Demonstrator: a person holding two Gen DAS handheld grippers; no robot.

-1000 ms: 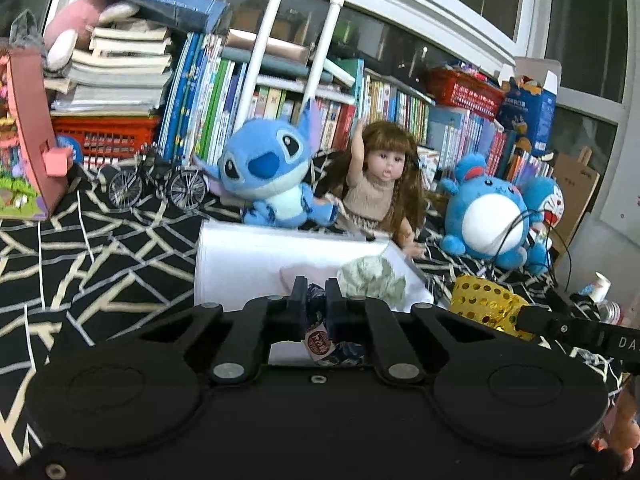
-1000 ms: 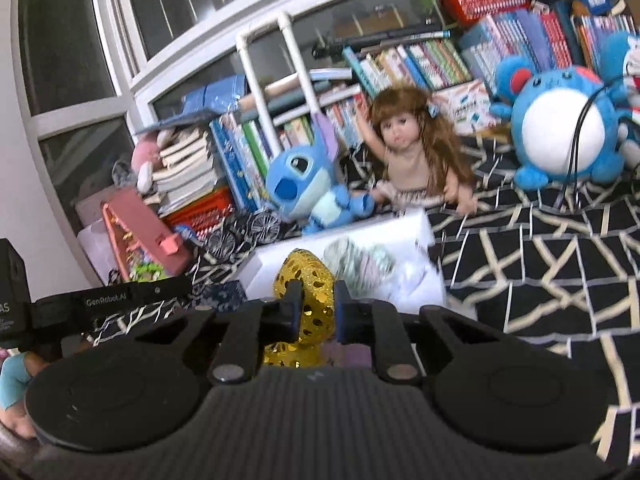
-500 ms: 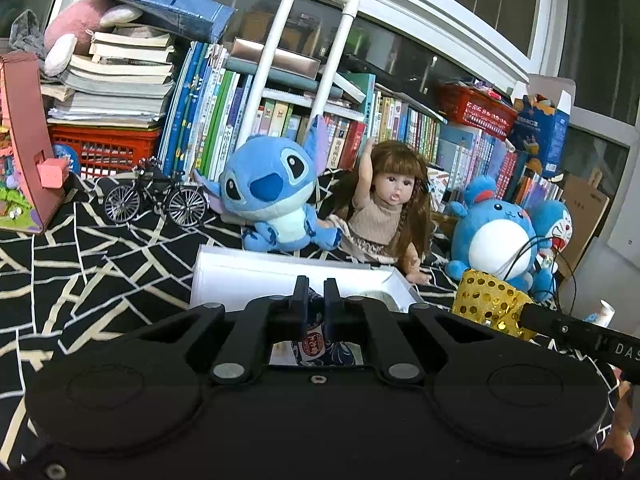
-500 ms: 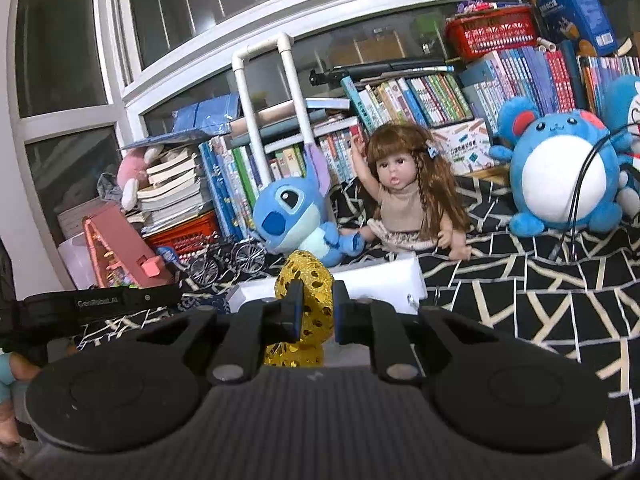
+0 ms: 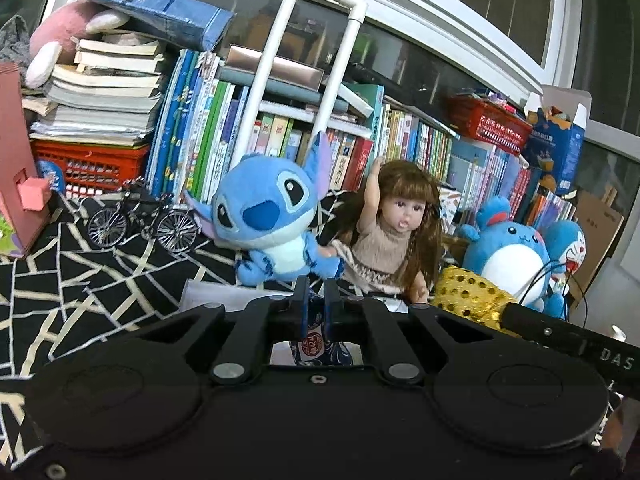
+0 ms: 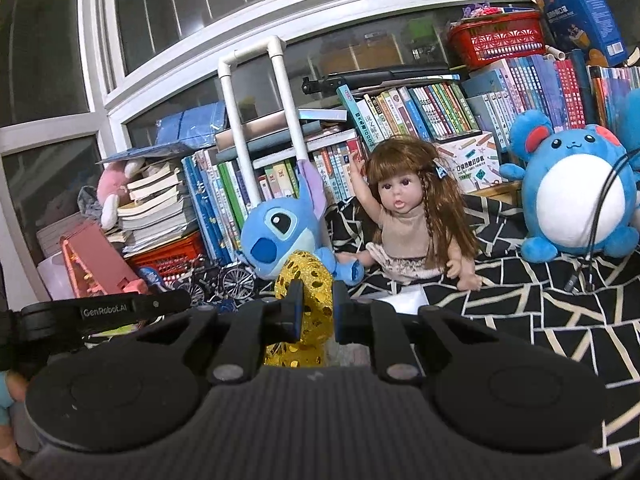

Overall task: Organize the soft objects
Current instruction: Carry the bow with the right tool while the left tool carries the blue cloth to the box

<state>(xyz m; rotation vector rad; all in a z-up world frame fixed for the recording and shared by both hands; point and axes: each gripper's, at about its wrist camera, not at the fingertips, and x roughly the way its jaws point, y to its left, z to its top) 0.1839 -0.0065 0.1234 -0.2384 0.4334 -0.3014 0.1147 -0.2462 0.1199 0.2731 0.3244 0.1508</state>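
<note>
My left gripper is shut on a small dark blue patterned pouch with a round red label, which hangs below the fingers. My right gripper is shut on a gold sequined soft pouch; the same gold pouch shows at the right of the left wrist view. A white box lies on the black patterned cloth just below and ahead of both grippers, mostly hidden behind them; its corner peeks out in the right wrist view.
Behind the box sit a blue Stitch plush, a long-haired doll and a round blue plush. A model bicycle, a pink toy house, red baskets and rows of books line the back.
Both grippers have risen and drawn back from the white box, each still holding its pouch. The box and the crumpled cloth in it have dropped almost out of sight behind the grippers.
</note>
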